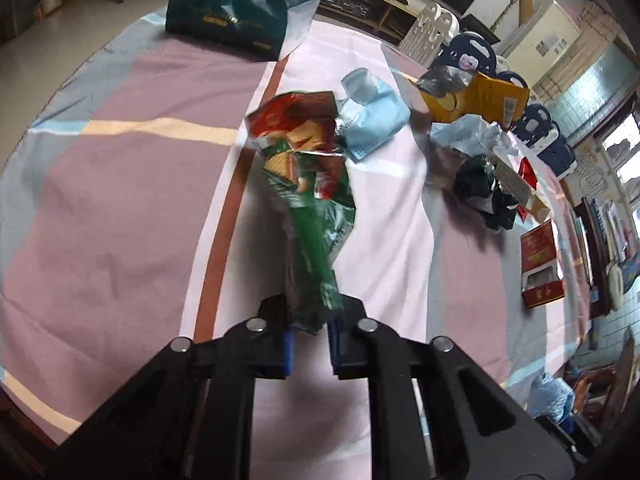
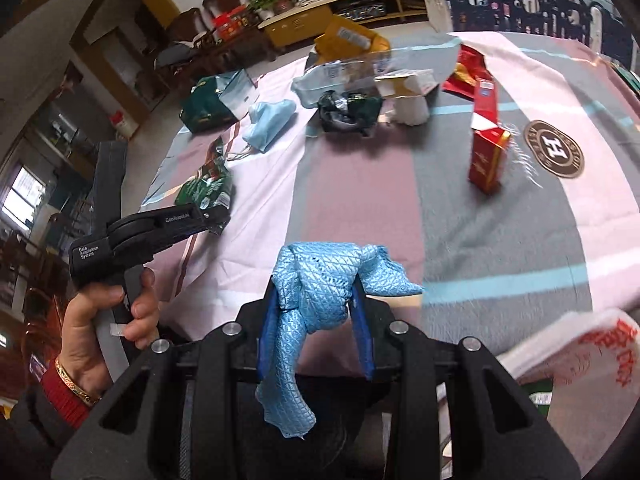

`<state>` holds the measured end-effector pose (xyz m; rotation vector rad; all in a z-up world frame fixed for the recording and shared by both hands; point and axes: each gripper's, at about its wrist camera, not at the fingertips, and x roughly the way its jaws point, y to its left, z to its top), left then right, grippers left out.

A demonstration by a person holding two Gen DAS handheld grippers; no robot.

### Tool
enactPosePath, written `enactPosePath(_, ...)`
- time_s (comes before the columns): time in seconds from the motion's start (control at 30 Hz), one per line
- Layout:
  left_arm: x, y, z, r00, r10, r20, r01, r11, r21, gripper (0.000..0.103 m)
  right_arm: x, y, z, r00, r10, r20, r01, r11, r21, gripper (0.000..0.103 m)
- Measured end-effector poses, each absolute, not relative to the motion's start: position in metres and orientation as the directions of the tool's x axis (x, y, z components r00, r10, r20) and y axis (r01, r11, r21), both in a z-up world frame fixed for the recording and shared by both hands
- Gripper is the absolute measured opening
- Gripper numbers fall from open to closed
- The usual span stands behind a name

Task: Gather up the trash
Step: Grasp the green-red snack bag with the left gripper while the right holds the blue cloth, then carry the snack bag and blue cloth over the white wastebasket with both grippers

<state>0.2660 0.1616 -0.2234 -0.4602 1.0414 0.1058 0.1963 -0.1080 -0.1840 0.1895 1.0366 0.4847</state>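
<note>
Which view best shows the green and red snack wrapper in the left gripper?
The left wrist view: the snack wrapper fills mid-frame, its end pinched in the left gripper. The right wrist view shows it small, side-on, partly behind that gripper.

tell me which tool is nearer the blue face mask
Left. The left tool grips a snack wrapper whose far end lies beside the mask. The right tool, holding a blue cloth, is farther back.
</note>
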Motion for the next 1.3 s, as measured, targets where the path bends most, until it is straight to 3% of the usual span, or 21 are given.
enactPosePath(0.27, 0.243, 0.16, -0.197, 0.623, -0.131, -0.771, -0.251, 0.9, -0.356, 0.01, 0.185, -0.127, -0.178, 0.437, 0.452, -0.778, -0.254, 0.892, 0.375, 0.034)
enactPosePath(0.37, 0.222, 0.148, -0.173, 0.699, -0.059, -0.713, -0.203, 0.939, -0.277, 0.01, 0.176, -0.138, -0.168, 0.467, 0.436, -0.77, -0.233, 0.9, 0.368, 0.034)
enactPosePath(0.47, 0.207, 0.129, -0.164, 0.7, 0.035, -0.713, -0.199, 0.969, -0.149, 0.009, 0.166, -0.149, -0.154, 0.508, 0.401, -0.762, -0.218, 0.916, 0.336, 0.034)
enactPosePath(0.6, 0.18, 0.104, -0.145, 0.703, 0.078, -0.706, -0.18, 0.981, -0.071, 0.008, 0.15, -0.163, -0.136, 0.563, 0.362, -0.743, -0.21, 0.932, 0.295, 0.034)
enactPosePath(1.03, 0.089, 0.034, -0.034, 0.823, 0.03, -0.567, -0.038, 0.999, -0.002, 0.008, 0.08, -0.208, -0.071, 0.709, 0.295, -0.641, -0.195, 0.955, 0.225, 0.034)
enactPosePath(1.3, 0.041, -0.005, -0.003, 0.848, -0.035, -0.529, 0.05, 0.999, 0.015, 0.008, 0.044, -0.235, -0.045, 0.763, 0.268, -0.589, -0.167, 0.961, 0.221, 0.034)
